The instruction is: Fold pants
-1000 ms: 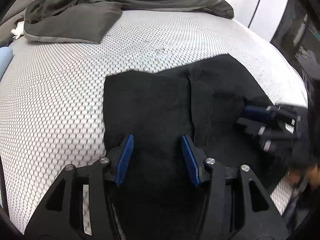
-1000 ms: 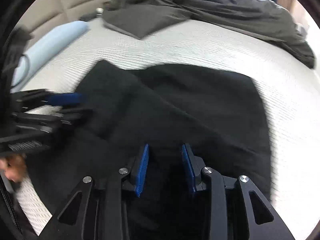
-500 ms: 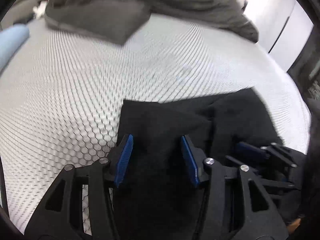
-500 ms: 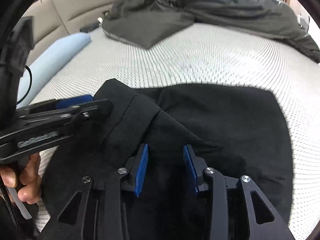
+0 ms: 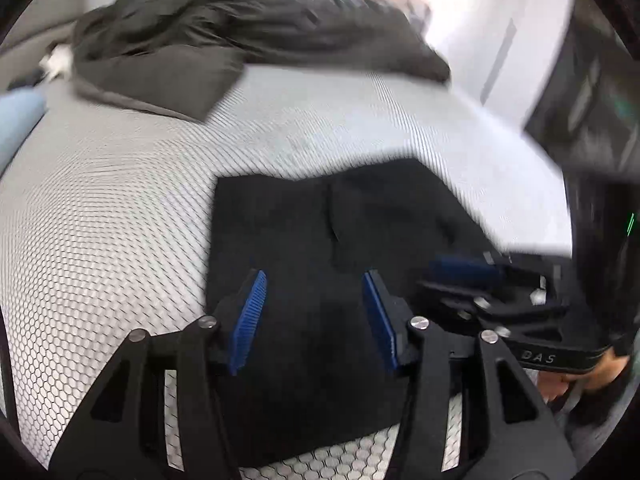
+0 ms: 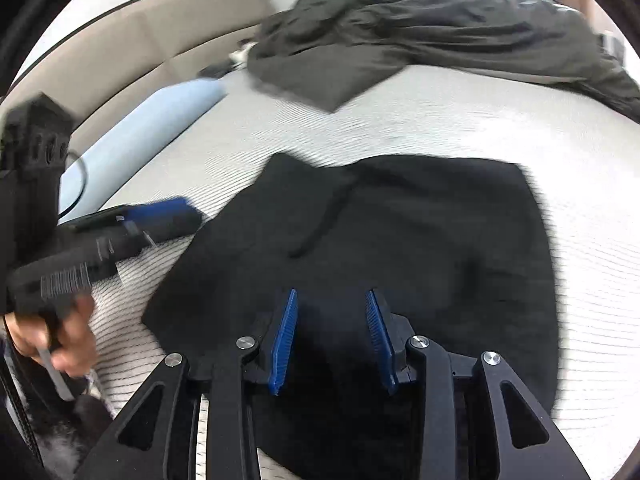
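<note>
The black pants [image 5: 320, 240] lie folded into a compact rectangle on the white mesh mattress [image 5: 100, 240], also seen in the right wrist view [image 6: 420, 240]. My left gripper [image 5: 314, 312] is open and empty, hovering over the near part of the pants. My right gripper [image 6: 332, 336] is open and empty above the pants' near edge. The right gripper shows at the right of the left wrist view [image 5: 480, 280]. The left gripper shows at the left of the right wrist view [image 6: 152, 220], beside the pants' left edge.
A dark grey duvet [image 5: 240, 40] is heaped at the far end of the bed, also in the right wrist view [image 6: 440, 32]. A light blue pillow [image 6: 140, 136] lies along the left side by a beige headboard [image 6: 120, 52]. A dark cabinet [image 5: 592, 100] stands at right.
Both grippers have pulled back and lifted from the pants. The right gripper's jaws have opened wider. The pants stay folded in place.
</note>
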`<state>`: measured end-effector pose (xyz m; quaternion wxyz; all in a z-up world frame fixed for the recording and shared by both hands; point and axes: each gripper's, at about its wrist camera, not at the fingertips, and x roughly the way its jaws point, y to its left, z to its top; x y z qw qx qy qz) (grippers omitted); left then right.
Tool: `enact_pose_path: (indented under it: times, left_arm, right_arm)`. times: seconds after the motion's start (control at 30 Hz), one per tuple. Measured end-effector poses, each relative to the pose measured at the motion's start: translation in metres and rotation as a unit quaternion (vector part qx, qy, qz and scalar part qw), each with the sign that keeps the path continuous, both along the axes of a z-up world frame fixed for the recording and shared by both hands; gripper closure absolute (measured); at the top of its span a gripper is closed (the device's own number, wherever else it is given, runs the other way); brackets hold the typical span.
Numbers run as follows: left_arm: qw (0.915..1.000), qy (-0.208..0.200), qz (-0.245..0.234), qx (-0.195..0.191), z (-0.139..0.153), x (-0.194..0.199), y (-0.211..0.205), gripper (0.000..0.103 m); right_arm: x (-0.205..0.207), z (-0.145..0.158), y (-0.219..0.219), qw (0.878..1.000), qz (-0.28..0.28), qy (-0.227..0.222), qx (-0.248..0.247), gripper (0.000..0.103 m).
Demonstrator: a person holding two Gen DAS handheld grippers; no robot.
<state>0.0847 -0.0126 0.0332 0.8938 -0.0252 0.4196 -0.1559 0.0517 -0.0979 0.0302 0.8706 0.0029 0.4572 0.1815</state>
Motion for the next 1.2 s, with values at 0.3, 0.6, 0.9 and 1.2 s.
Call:
enact_pose_path:
  times: [0.3,0.6,0.9,1.2]
  left_arm:
    - [0.9987,0.03,0.037,0.017,-0.011,-0.017,0.03,0.057]
    - [0.9964,0.03,-0.062,0.049,-0.02,-0.044,-0.02,0.057]
    - [0.9948,0.0,-0.082,0.06,-0.011,-0.088,-0.004,0.057]
    - [0.9985,0.027,0.024,-0.042,0.001,-0.06,0.05,0.056]
  right_arm:
    - [-0.018,-0.014,-0.022,0.995,-0.012,0.003,-0.097,0.066]
    - [-0.051,-0.019,0.014,0.995,0.066,0.018,-0.069,0.065]
    - [-0.113,0.016,-0.08,0.994,0.024,-0.009,-0.11,0.063]
    - [-0.129,0.03,-0.152,0.992,-0.044,0.037,0.116,0.054]
